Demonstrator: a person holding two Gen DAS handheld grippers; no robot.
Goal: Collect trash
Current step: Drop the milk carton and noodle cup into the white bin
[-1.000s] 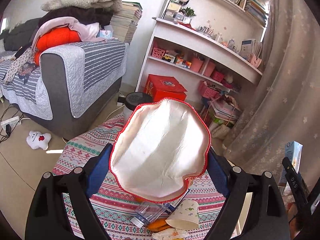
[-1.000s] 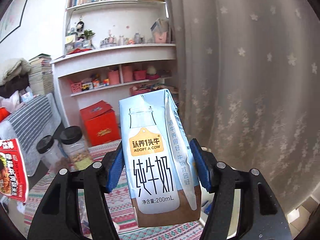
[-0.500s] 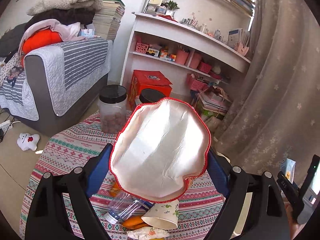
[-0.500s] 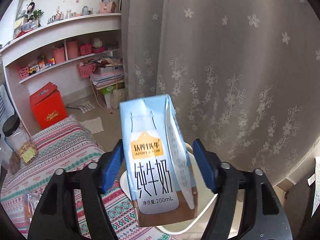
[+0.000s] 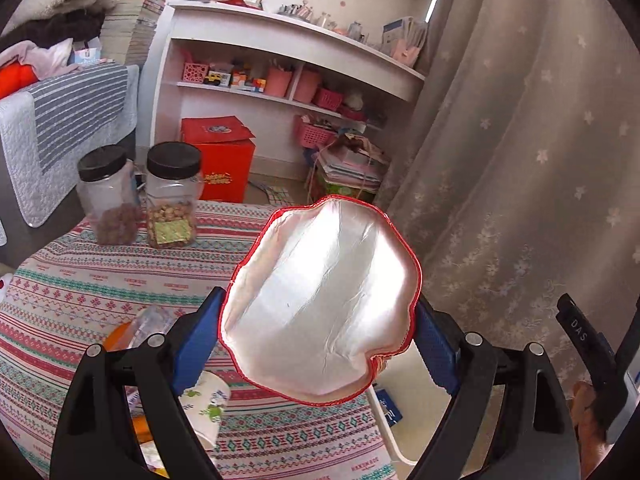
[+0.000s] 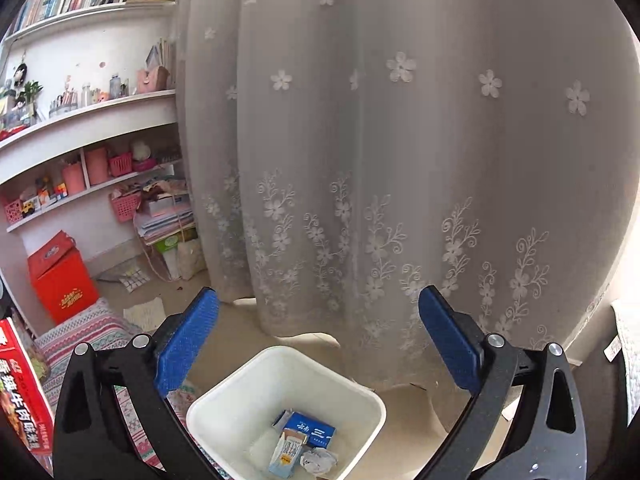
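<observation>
Dropping the carton — one piece of trash binned, one held.
Half a second ago the right gripper (image 6: 318,322) pinched a milk carton (image 6: 286,454); now its jaws are spread and empty above the white bin (image 6: 362,396), and the carton lies inside among other scraps. The left gripper (image 5: 316,334) keeps its jaws pressed on the red-edged snack bag (image 5: 320,300), near the table's right edge — likely next.

Right tool (image 6: 318,336), blue pads (image 6: 188,336) spread wide and holding nothing, above a white bin (image 6: 224,412) on the floor. Inside lie a milk carton (image 6: 286,454), a blue box (image 6: 310,432) and crumpled paper (image 6: 319,462). Flowered curtain (image 6: 400,140) behind.
</observation>
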